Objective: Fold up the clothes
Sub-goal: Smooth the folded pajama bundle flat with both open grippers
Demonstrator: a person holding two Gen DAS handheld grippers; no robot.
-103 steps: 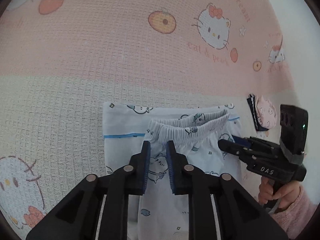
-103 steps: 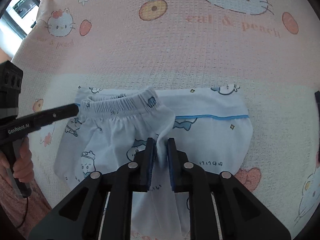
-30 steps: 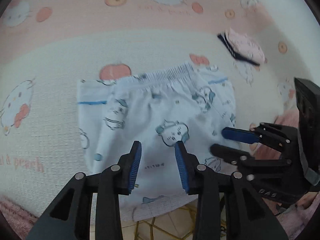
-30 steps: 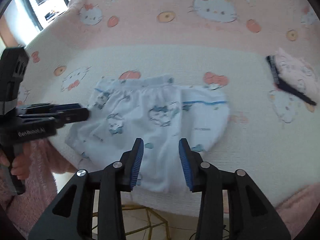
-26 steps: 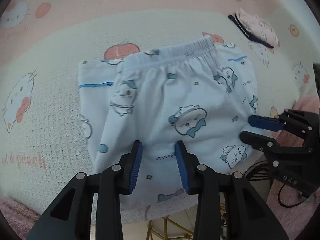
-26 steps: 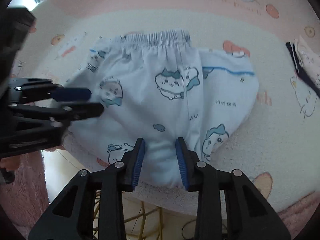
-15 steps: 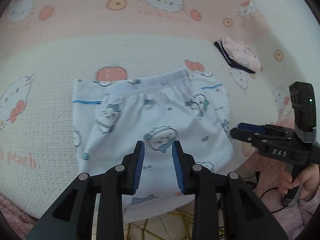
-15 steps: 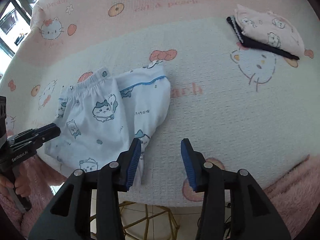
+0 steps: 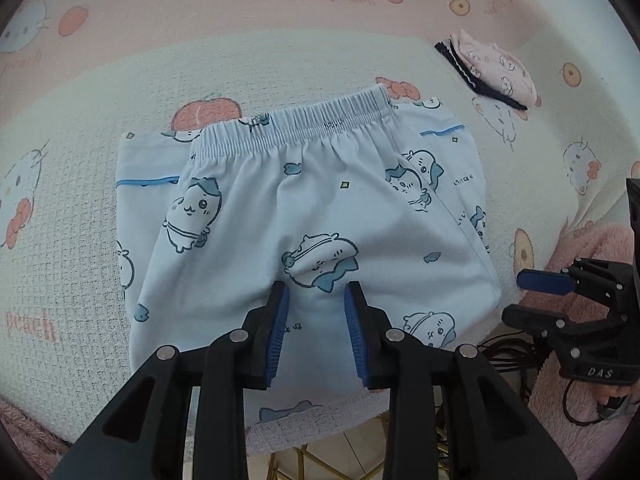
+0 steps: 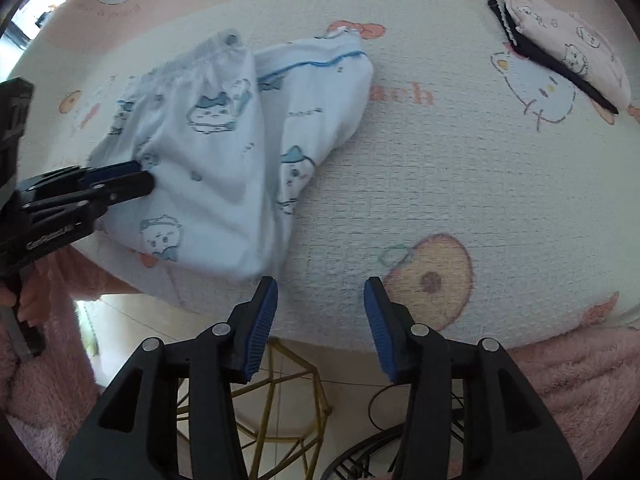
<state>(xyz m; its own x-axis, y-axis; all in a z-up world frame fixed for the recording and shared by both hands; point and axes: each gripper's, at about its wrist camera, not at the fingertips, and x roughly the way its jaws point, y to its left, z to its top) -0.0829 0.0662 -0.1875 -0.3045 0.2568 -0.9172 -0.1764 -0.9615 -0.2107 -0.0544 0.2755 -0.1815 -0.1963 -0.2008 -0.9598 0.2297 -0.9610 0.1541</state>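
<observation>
Light blue cartoon-print pants (image 9: 304, 208) lie folded on the Hello Kitty blanket (image 9: 280, 68), waistband at the far side, near edge at the table's front. My left gripper (image 9: 314, 292) is open and empty, just above the pants' near part. My right gripper (image 10: 320, 284) is open and empty, over bare blanket to the right of the pants (image 10: 224, 152). The right gripper also shows at the right edge of the left wrist view (image 9: 536, 296); the left gripper shows in the right wrist view (image 10: 138, 176) at the pants' left side.
A folded pink garment with dark trim (image 9: 492, 68) lies at the far right of the blanket; it also shows in the right wrist view (image 10: 568, 52). The table's front edge, a gold frame (image 10: 288, 392) and floor are below. Pink fuzzy sleeves are at the sides.
Both grippers let go of the pants and opened. The left gripper has moved closer over the pants. The right gripper has swung right, off the pants, and opened wider.
</observation>
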